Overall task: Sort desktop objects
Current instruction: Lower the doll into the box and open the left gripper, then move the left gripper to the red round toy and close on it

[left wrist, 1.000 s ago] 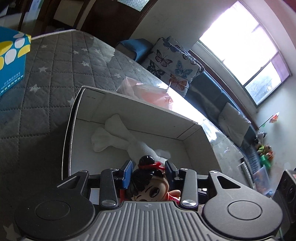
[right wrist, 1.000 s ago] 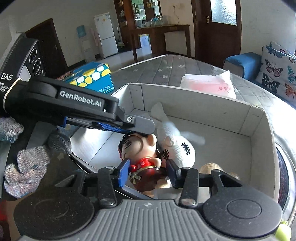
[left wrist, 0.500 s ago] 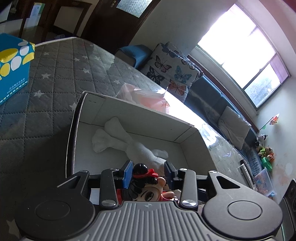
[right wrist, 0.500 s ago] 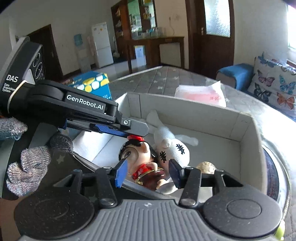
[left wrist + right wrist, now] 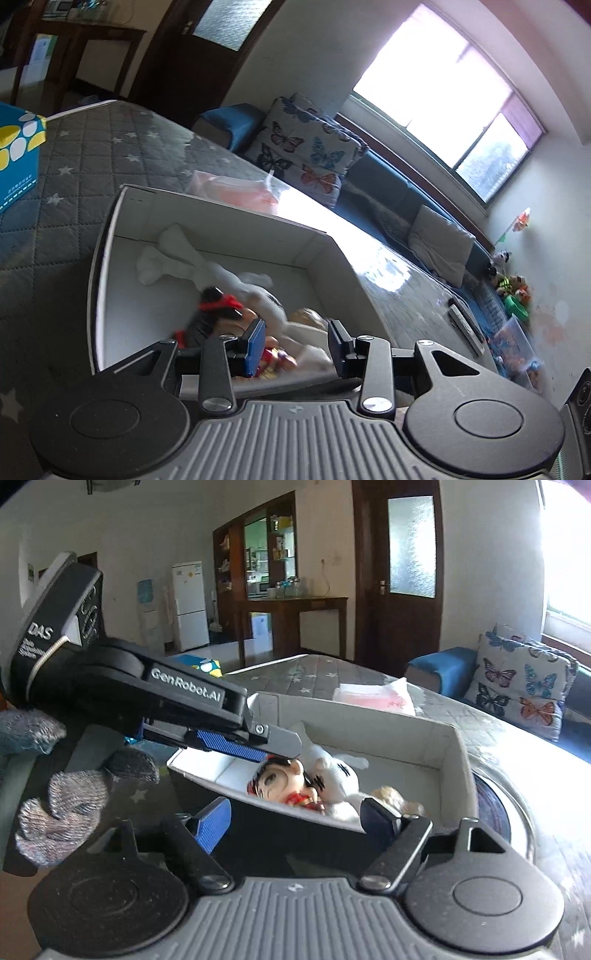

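A small doll (image 5: 221, 314) with black hair and a red bow lies in the white cardboard box (image 5: 107, 258), against a white plush rabbit (image 5: 166, 262). My left gripper (image 5: 295, 347) hovers over the box's near end, open; the doll's head is left of its fingers, its blurred body below the gap. In the right wrist view the doll (image 5: 277, 779) lies face up under the left gripper's finger (image 5: 229, 744). My right gripper (image 5: 295, 821) is outside the box's near wall, its jaws opening with nothing between them.
A tan lump (image 5: 391, 795) lies in the box beside the rabbit (image 5: 340, 779). A pink packet (image 5: 373, 698) and a blue tissue box (image 5: 18, 155) rest on the grey star-quilted tabletop. A gloved hand (image 5: 62, 812) holds the left gripper. A sofa with a butterfly cushion (image 5: 517, 686) lies beyond.
The right gripper let go of the doll, opened wide and drew back out of the box. The left gripper pulled back and up, and the doll's head is no longer between its fingers.
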Demonstrator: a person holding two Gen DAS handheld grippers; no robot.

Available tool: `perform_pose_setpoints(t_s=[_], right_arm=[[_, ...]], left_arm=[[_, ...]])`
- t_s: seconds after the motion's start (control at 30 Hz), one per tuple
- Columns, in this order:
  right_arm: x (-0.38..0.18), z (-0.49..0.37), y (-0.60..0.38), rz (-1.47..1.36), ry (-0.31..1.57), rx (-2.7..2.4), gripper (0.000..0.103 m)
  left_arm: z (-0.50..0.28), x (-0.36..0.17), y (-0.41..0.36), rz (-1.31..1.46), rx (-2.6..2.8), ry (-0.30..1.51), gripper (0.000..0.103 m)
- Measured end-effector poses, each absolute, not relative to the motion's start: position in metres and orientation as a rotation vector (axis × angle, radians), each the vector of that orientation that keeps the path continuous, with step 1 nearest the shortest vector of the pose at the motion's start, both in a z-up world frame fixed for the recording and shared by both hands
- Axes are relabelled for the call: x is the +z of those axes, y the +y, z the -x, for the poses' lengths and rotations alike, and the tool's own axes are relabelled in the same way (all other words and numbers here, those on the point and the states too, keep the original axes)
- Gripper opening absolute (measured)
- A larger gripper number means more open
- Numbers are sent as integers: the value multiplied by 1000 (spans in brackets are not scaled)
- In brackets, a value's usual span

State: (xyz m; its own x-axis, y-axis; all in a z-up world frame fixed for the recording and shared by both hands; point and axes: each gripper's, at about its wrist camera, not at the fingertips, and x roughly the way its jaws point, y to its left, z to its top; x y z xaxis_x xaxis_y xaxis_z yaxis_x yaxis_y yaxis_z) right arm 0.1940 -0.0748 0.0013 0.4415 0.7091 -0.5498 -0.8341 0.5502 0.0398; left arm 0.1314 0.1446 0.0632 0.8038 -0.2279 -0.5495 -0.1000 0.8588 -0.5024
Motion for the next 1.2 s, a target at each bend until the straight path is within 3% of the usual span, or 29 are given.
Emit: perform_pose_setpoints(t_s=[0.73, 1.2], right_arm=[[-31, -152, -151, 148, 591, 789, 95], [-46, -144, -180, 103, 622, 686, 97]], left_arm=[[-111, 42, 57, 390, -157, 708, 40], [-116, 29, 31, 350, -191, 757, 40]])
